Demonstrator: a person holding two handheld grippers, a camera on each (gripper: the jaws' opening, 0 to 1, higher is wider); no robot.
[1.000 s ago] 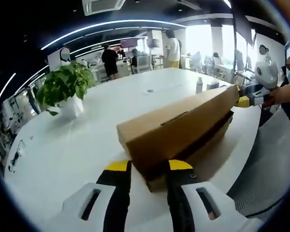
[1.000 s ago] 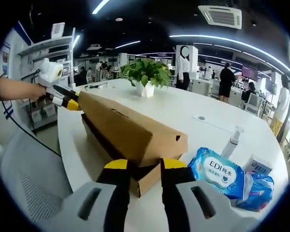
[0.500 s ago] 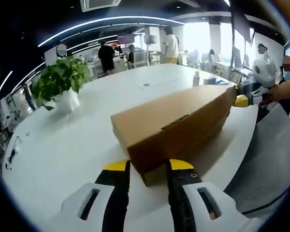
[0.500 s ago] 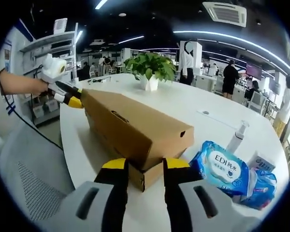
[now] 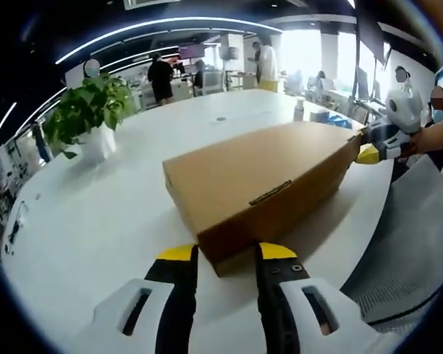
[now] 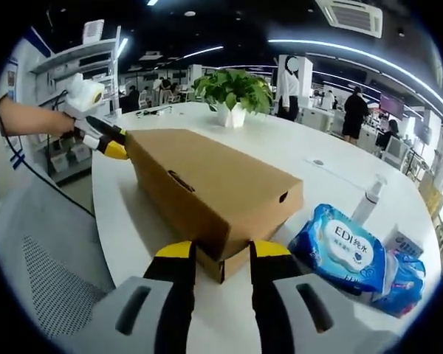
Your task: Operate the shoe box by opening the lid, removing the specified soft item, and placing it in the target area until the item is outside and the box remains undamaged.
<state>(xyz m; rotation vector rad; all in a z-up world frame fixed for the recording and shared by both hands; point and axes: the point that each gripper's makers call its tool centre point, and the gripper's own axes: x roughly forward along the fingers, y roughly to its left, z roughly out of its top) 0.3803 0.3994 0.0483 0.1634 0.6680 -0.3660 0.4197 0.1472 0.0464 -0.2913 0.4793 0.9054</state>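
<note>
The cardboard shoe box (image 5: 262, 184) is lying on the white surface (image 5: 96, 221) with its lid nearly shut. One end corner is being pinched by the left claw (image 5: 227, 254), jaws closed on the cardboard edge. The opposite end corner is being gripped by the right claw (image 6: 218, 251) in the same way. A wet-wipes pack (image 6: 347, 251) is lying just beside the box. A potted plant (image 5: 85, 118) is standing well apart.
</note>
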